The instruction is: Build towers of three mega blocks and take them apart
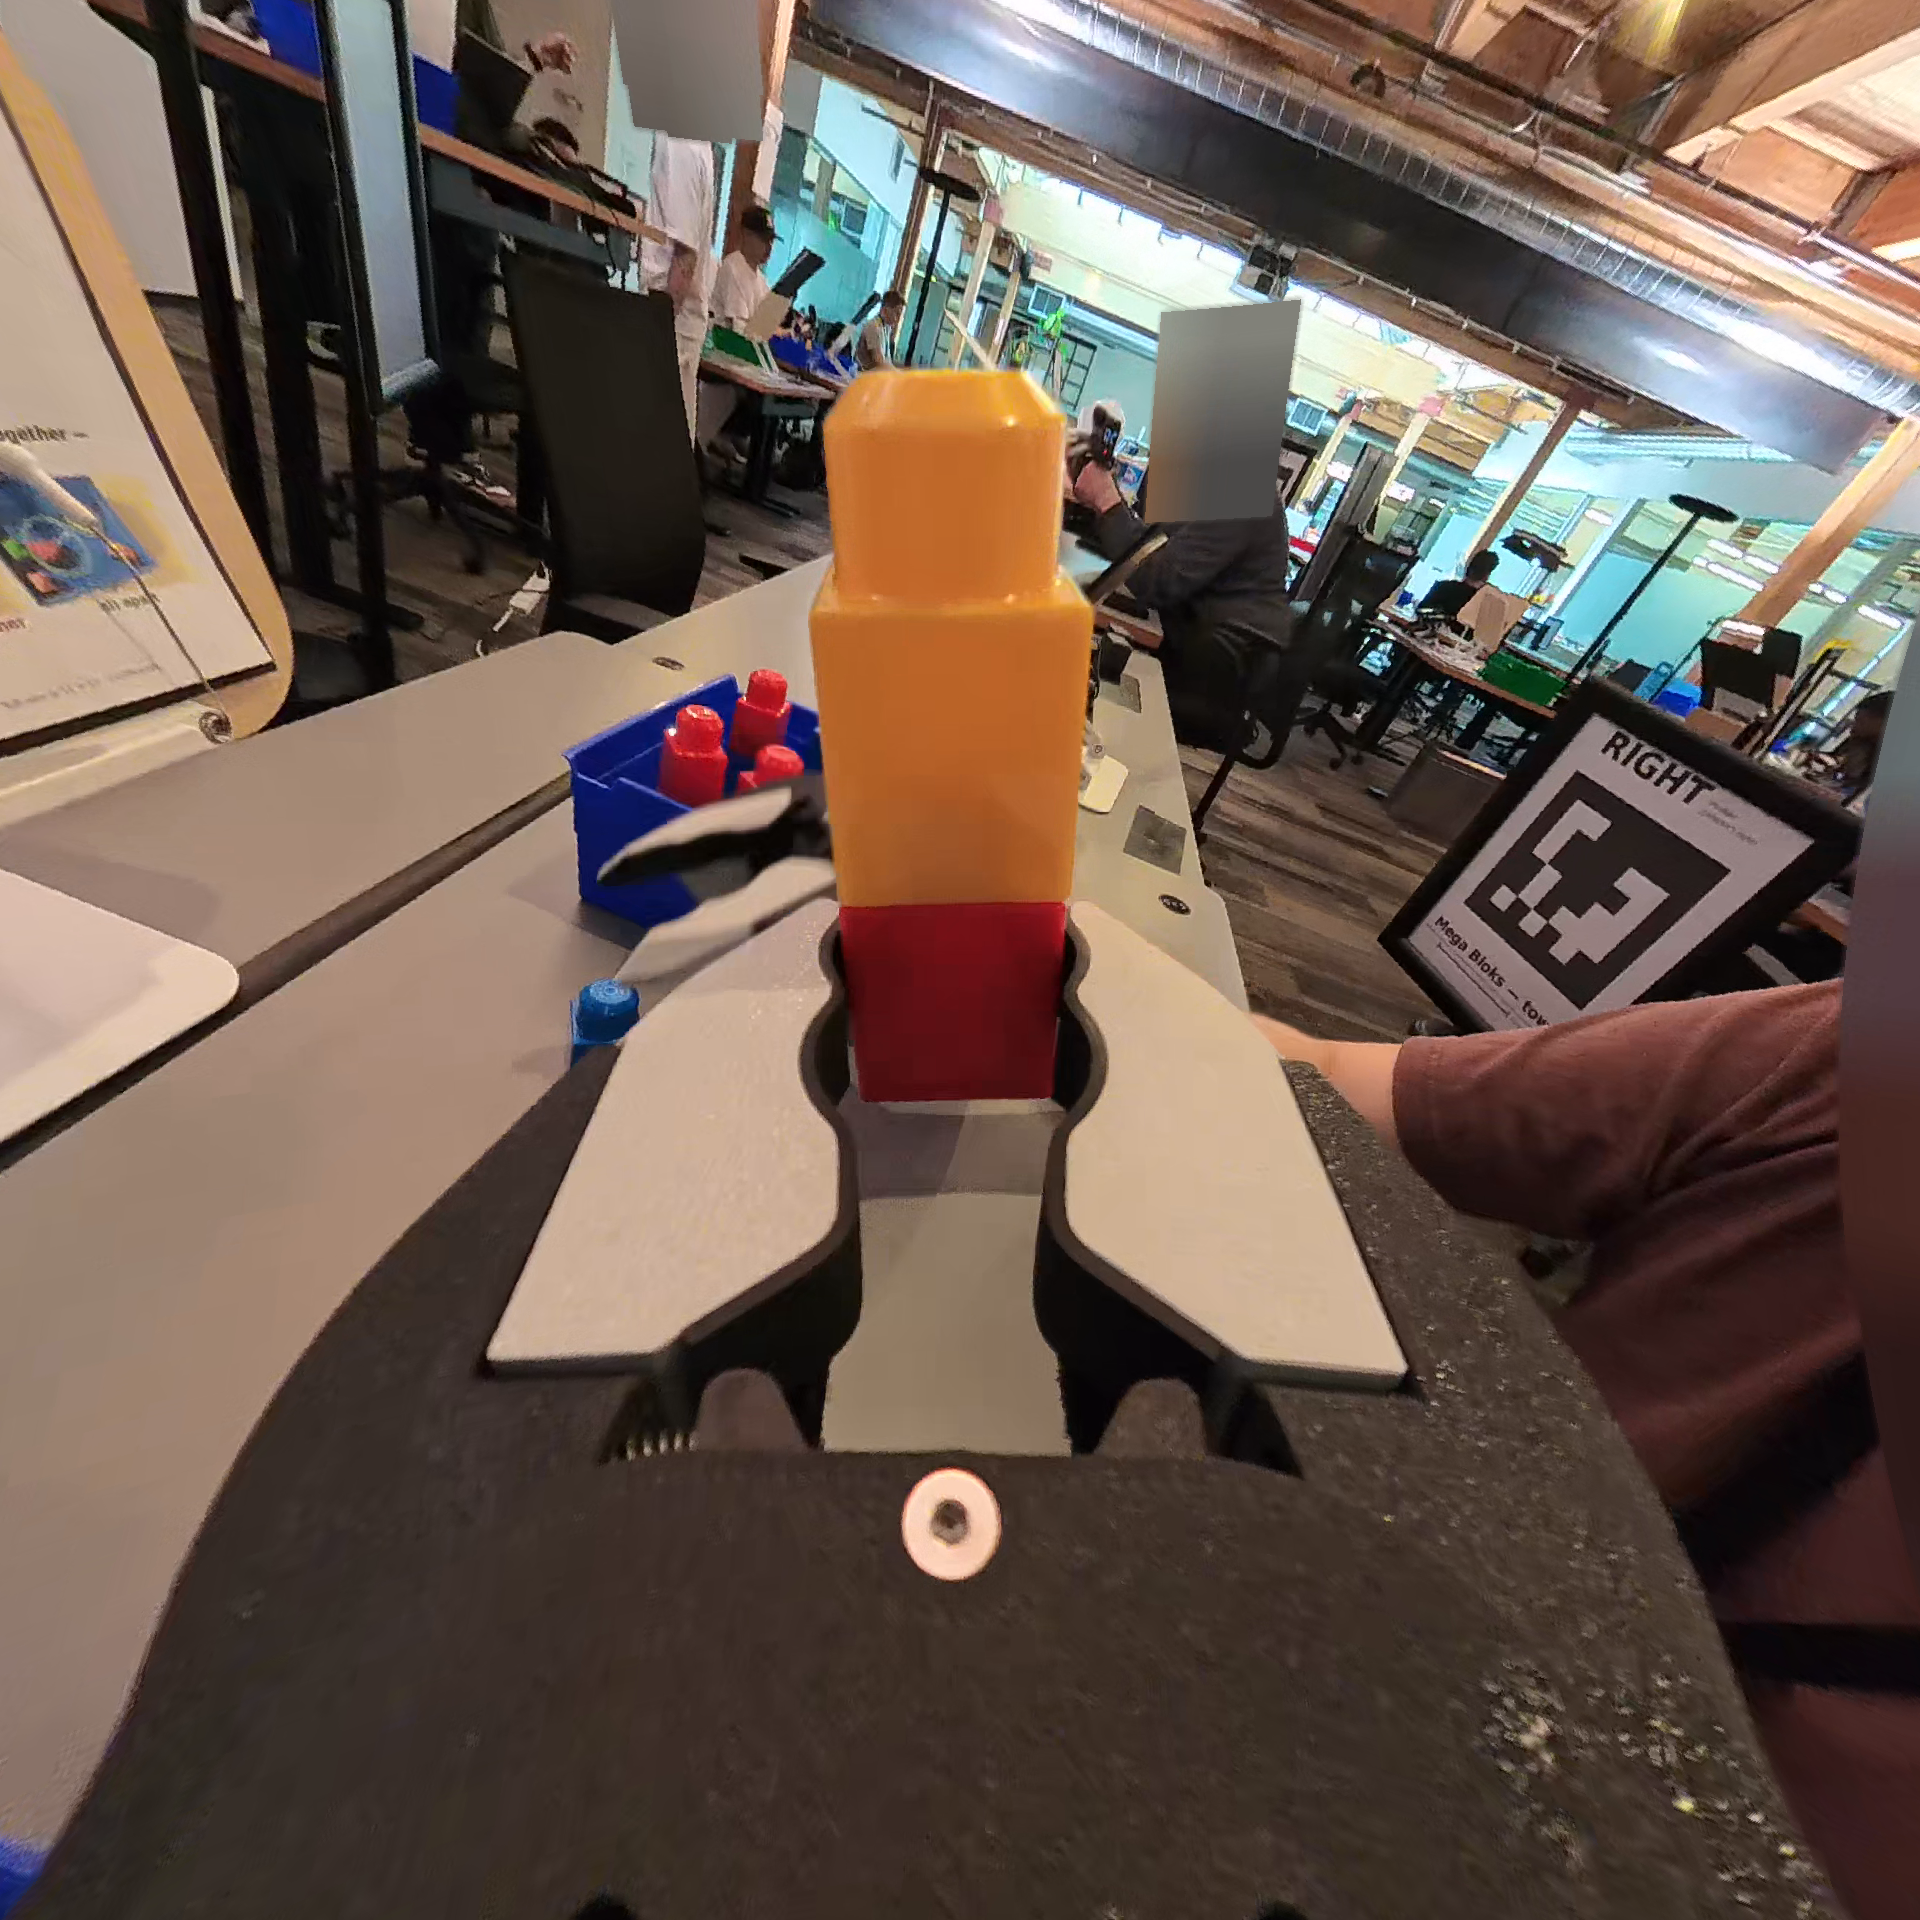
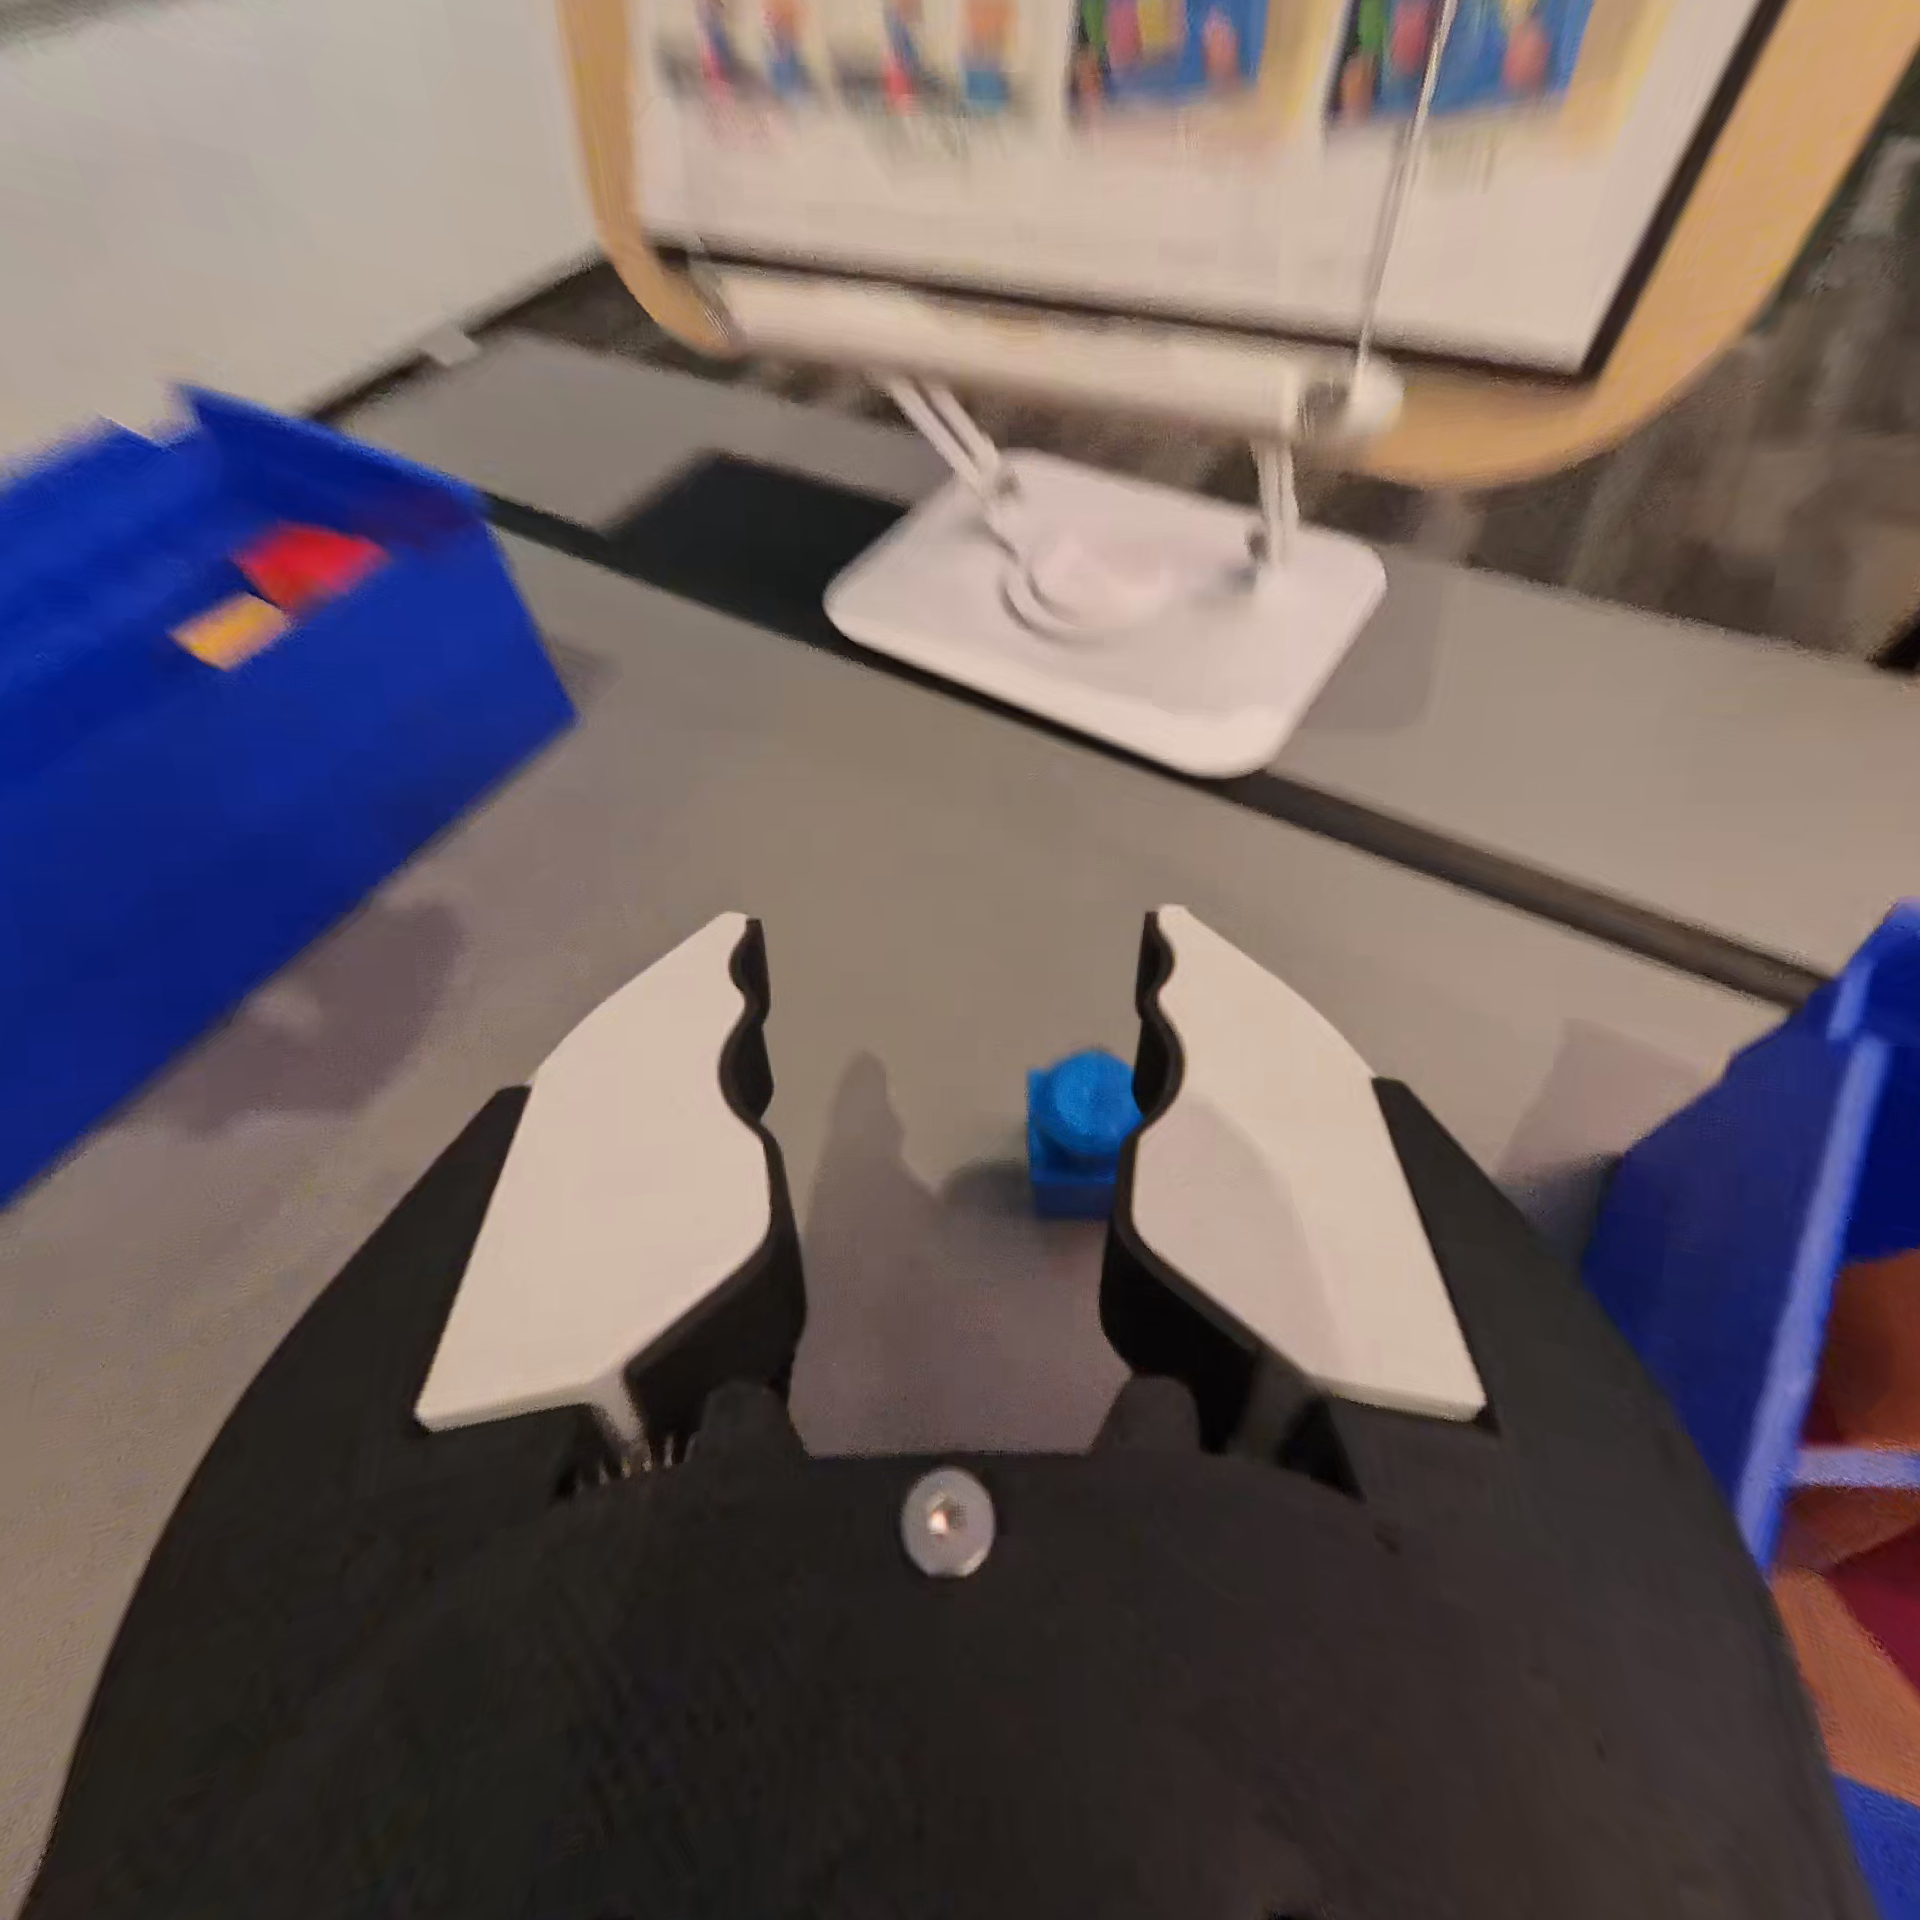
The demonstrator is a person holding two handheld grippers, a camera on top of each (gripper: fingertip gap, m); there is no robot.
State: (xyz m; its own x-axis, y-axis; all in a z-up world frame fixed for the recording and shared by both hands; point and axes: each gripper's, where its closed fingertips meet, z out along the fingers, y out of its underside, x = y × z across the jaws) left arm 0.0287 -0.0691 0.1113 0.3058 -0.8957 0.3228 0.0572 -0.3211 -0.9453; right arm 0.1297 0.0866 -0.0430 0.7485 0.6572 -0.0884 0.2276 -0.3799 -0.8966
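The left gripper (image 1: 951,997) pinches the red block (image 1: 951,1003) at the foot of an upright three-block tower; two orange blocks (image 1: 951,665) stack above it. The right gripper (image 2: 948,1023) is spread and bare, a lone blue block (image 2: 1075,1138) on the grey table (image 2: 935,831) just below, hard by its right finger. Three red blocks (image 1: 727,743) stand in a blue bin (image 1: 623,821).

bright, even indoor light from ceiling fixtures and far windows; soft shadows on the grey table (image 2: 935,831). the right wrist view smears with motion blur; both views bend at the edges.
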